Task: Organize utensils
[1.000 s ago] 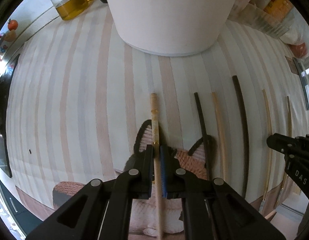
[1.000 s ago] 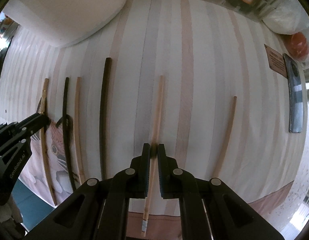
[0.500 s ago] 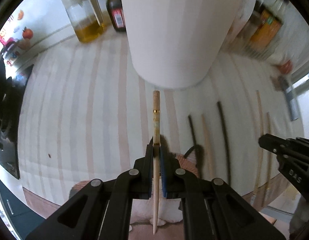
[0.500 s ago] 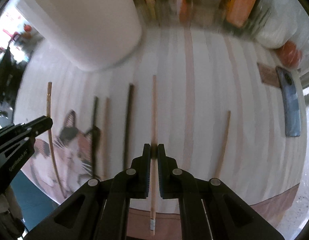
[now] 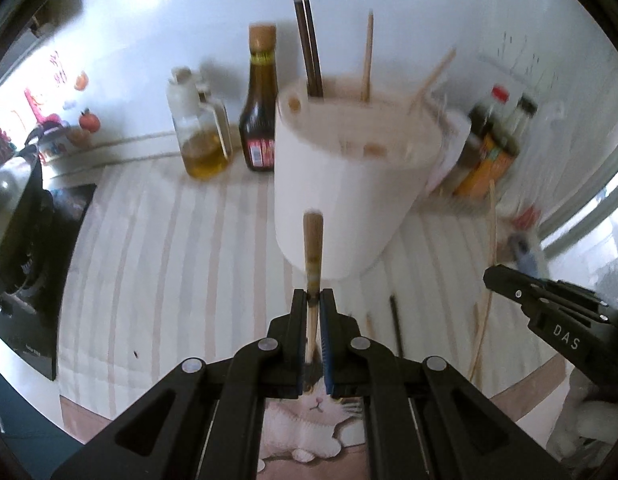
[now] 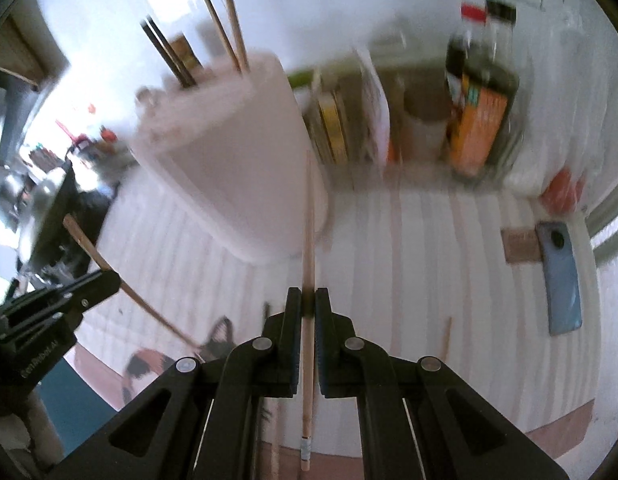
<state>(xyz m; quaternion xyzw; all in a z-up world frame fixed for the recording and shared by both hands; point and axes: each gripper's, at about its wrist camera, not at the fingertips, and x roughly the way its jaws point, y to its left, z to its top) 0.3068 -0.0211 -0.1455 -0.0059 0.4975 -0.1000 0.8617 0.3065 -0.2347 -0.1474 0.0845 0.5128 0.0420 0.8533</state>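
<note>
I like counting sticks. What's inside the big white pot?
Chopsticks poke out of the white holder: two dark chopsticks and a few wooden chopsticks. Their lower ends are hidden inside.

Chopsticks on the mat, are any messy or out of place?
Yes. A few chopsticks, like a dark one and a light one, lie loose on the striped mat instead of standing in the white holder. Each hand-held gripper, left and right, pinches one more.

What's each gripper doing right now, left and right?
Left gripper: shut on a wooden chopstick.
Right gripper: shut on a light chopstick.
</note>
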